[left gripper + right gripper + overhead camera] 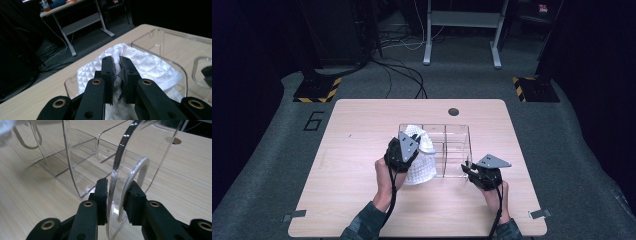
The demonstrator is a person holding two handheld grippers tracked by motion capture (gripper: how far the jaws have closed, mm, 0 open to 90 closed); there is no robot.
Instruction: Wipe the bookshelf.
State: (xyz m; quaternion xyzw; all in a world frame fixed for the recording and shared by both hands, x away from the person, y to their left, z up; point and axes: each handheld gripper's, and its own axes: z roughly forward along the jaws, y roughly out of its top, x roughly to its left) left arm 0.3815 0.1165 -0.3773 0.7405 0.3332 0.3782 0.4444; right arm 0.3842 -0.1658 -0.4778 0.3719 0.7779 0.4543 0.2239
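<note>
- Left gripper (412,142) is pinching a white waffle-knit cloth (421,167) btwn its jaws, which are standing narrow w/ a fold of fabric caught in the gap.
- In the left gripper view the cloth (147,63) is bunching up around the jaw tips and draping over the near wall of a clear plastic organizer (172,40).
- In the high view the cloth is hanging at the organizer's (457,150) left end, partly over the rim, lower part lying on the wooden table (352,165) just in front.
- Right gripper (468,167) is gripping the organizer's right end wall; jaws are sitting one on each side of the clear panel (125,170), beside its curved handle cutout.
- Organizer is resting mid-table, w/ inner dividers showing.
- Person's left hand (384,172) and right hand (494,192) are holding the grippers, sleeves coming in from the bottom edge.
</note>
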